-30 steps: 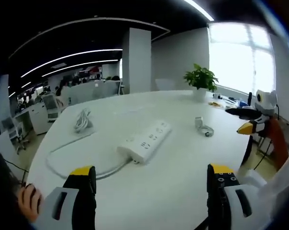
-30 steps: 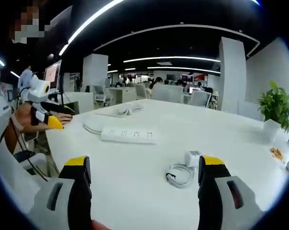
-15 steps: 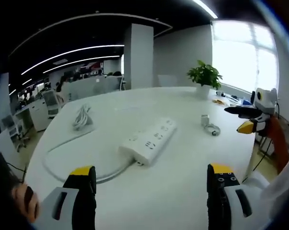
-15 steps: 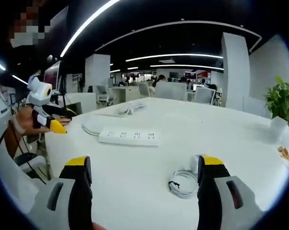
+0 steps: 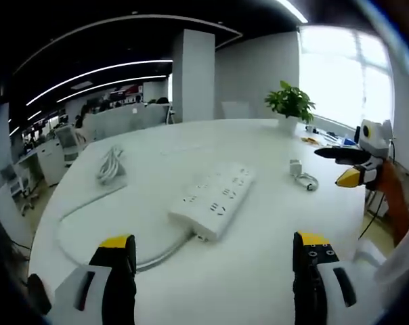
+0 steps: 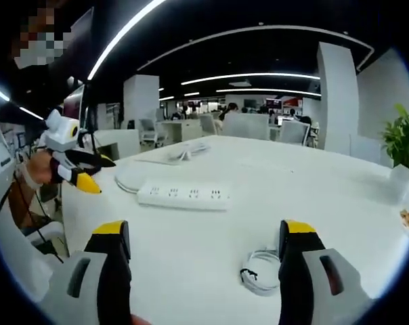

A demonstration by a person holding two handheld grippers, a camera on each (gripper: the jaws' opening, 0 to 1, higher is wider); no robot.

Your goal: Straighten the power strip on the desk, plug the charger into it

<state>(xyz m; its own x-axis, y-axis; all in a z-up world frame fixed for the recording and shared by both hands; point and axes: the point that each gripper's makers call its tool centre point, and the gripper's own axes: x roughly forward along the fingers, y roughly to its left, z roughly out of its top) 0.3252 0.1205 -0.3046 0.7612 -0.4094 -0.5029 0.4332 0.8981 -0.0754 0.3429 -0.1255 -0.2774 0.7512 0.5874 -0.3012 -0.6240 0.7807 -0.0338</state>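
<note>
A white power strip (image 5: 214, 201) lies at a slant on the white desk (image 5: 259, 271), its white cord (image 5: 89, 210) looping left to a coiled bundle (image 5: 110, 166). A small white charger (image 5: 295, 166) with coiled cable (image 5: 306, 180) rests to the right. My left gripper (image 5: 214, 267) is open, short of the strip. In the right gripper view the strip (image 6: 184, 195) lies ahead and the charger's cable coil (image 6: 261, 272) sits between the open fingers of my right gripper (image 6: 201, 261); the charger body is hidden behind the right finger. The other gripper (image 6: 76, 169) shows at left.
A potted plant (image 5: 290, 108) stands at the desk's far edge by the window. Small items (image 5: 319, 140) lie near it. The right gripper (image 5: 353, 166) hangs at the desk's right edge. Office chairs and desks (image 6: 245, 128) fill the background.
Both cameras have moved closer to the desk. The strip looms larger in the left gripper view; the cable coil has slid nearer the right gripper's fingers.
</note>
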